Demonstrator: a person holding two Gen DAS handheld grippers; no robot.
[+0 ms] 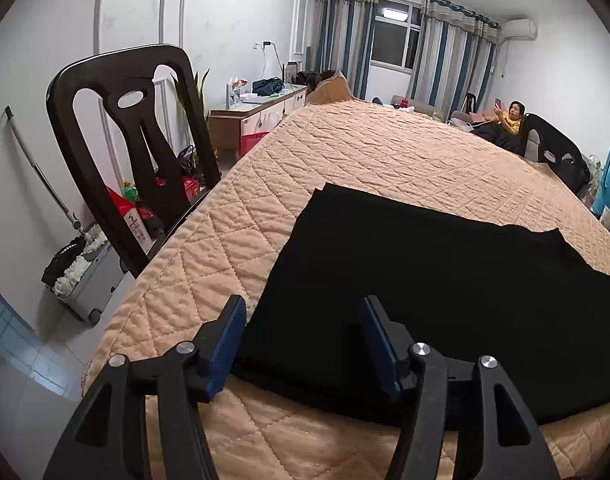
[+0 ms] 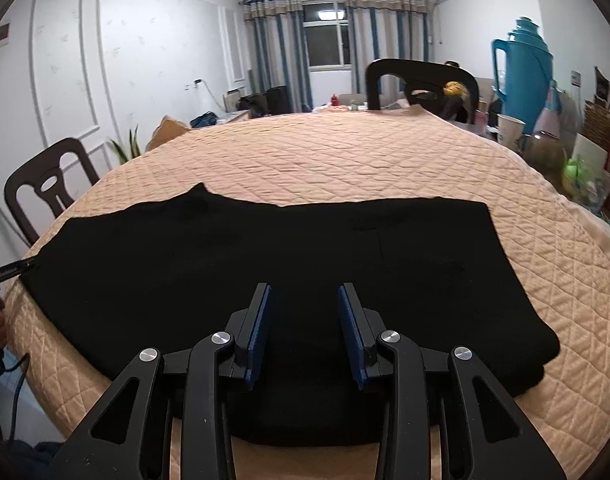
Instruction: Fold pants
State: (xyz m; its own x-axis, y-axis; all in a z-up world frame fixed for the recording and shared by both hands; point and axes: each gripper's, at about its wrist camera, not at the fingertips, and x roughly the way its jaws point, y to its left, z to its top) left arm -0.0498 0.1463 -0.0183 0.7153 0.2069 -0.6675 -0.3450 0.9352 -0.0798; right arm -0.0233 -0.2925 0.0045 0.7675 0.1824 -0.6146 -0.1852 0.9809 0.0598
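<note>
Pants (image 2: 289,264), black and laid flat in a wide band, sit on the near half of the tabletop (image 2: 345,160), which is covered by a peach quilted cloth. In the right wrist view their folded edge bulges at 4 o'clock and a small peak rises at 10 o'clock.

Right gripper (image 2: 304,294) hangs over the pants' near middle, its blue-padded fingers (image 2: 261,320) spread apart with nothing between them. Left gripper (image 1: 301,312) hovers at the pants' left end, fingers (image 1: 225,344) wide apart and empty, one over the quilt, the other over the black cloth. Whether either touches the fabric cannot be told.

Around the tabletop: a dark chair (image 1: 133,140) at 10 o'clock in the left wrist view, another chair (image 2: 421,80) at the far edge at 1 o'clock in the right wrist view, and a teal thermos (image 2: 525,64) with cups and clutter at 2 o'clock.

Beyond, white panelled walls, striped curtains (image 2: 277,44) about a window at 12 o'clock, and a low sideboard (image 1: 257,112). A seated person in yellow (image 1: 509,116) holds a phone at 2 o'clock in the left wrist view.
</note>
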